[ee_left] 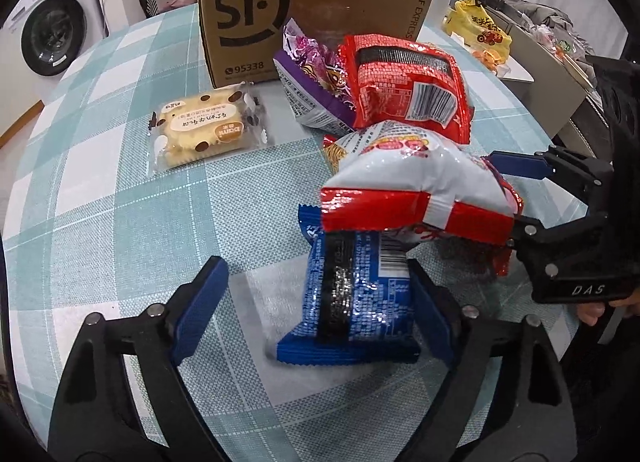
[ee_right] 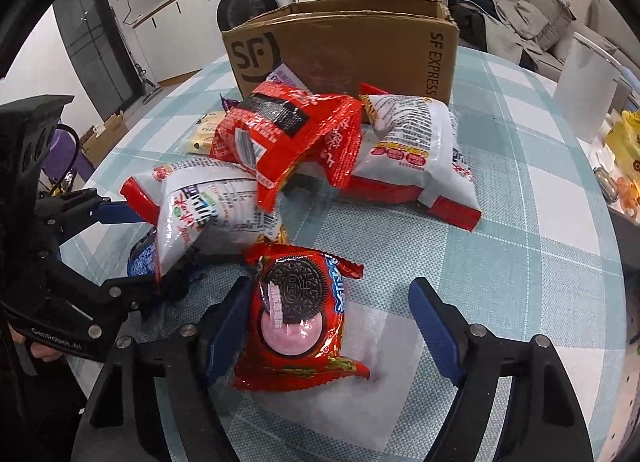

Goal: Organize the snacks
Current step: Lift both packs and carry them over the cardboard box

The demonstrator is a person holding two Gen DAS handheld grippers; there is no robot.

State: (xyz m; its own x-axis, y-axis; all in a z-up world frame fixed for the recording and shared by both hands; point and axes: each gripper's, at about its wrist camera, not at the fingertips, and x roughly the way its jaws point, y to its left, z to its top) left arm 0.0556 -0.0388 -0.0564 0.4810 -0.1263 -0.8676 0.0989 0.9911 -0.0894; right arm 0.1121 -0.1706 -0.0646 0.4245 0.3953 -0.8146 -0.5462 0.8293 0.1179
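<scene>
Checked tablecloth with box behind: left gripper brackets the blue pack, right gripper the red Oreo pack, each with one pad touching and the other clear, so neither grips. Both packs look light, crinkly, slippery and crushable, best pinched across the middle. White bag hides the blue pack's far end.

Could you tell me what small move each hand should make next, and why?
Probably finish closing. The left gripper straddles the blue packet, the right gripper the red Oreo packet; each has only one finger touching, so neither is gripped yet.
</scene>
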